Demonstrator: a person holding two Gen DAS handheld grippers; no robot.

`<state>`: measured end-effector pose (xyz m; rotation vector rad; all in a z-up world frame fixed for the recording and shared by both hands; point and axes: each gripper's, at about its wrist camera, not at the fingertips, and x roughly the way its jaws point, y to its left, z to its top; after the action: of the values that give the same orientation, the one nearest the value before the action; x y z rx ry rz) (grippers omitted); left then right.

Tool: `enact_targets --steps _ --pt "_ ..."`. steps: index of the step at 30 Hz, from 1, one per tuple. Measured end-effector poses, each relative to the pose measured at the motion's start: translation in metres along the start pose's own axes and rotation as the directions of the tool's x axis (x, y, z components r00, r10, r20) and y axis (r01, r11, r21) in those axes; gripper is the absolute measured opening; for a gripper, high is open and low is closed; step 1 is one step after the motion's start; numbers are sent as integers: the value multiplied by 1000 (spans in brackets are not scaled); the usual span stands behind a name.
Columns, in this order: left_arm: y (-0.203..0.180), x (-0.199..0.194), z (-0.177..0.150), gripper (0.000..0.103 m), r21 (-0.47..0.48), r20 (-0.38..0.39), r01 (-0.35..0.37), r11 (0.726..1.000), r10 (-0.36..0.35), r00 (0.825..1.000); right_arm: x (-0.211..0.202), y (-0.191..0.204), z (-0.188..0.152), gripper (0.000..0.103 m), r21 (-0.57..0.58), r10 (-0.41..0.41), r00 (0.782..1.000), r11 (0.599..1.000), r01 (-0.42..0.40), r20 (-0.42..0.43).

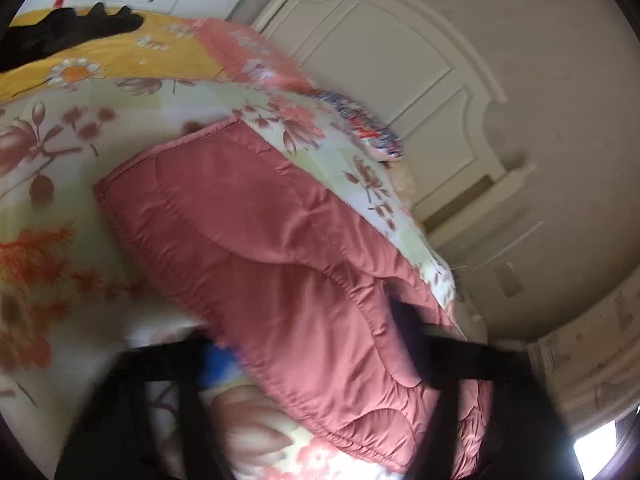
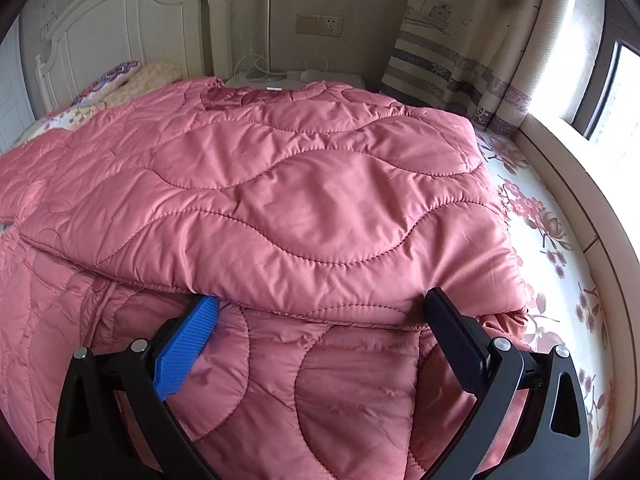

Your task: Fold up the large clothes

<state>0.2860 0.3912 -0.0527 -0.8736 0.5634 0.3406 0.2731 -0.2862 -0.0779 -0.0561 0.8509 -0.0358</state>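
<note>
spread over the bedsheet [image 2: 560,216], the quilted coat [image 2: 280,184], one layer folded across another. behind it, against the wall, a nightstand [image 2: 280,77] with a wall socket [image 2: 320,26] above. left of that, a headboard [image 2: 100,36], with pillows [image 2: 132,76] at its foot. right of the coat, a curtain [image 2: 472,40] by a window [image 2: 612,92]. at the near fold edge, the right gripper [image 2: 320,308], fingers to either side. in the left wrist view, a coat part on the sheet, a dark garment [image 1: 68,32] far behind.

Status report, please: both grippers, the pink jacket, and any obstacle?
Right gripper open, at the folded edge of pink jacket. Left gripper blurred, jacket between jaws, grip unclear. Black garment lies apart on bed.
</note>
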Motion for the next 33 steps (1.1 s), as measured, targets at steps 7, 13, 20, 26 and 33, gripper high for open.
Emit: enact_targets --steps 7,13,20,26,33 --pt "-123 -73 -61 8 203 122 211 956 -238 963 -27 -28 -5 98 148 86 982 983 -111 170" --pt "-280 -118 -175 9 520 -75 493 698 -537 840 -45 -72 -19 98 365 76 945 910 -195 317" --pt "-354 -57 -364 25 651 -438 576 494 -375 817 -58 -107 -33 98 496 59 905 820 -285 422" --pt "-333 -33 -431 75 731 -543 582 357 -213 812 -55 -117 -38 98 529 68 907 793 -302 416" --pt "-290 -113 -350 101 747 -300 502 436 -453 840 -52 -109 -34 98 496 102 911 812 -308 400"
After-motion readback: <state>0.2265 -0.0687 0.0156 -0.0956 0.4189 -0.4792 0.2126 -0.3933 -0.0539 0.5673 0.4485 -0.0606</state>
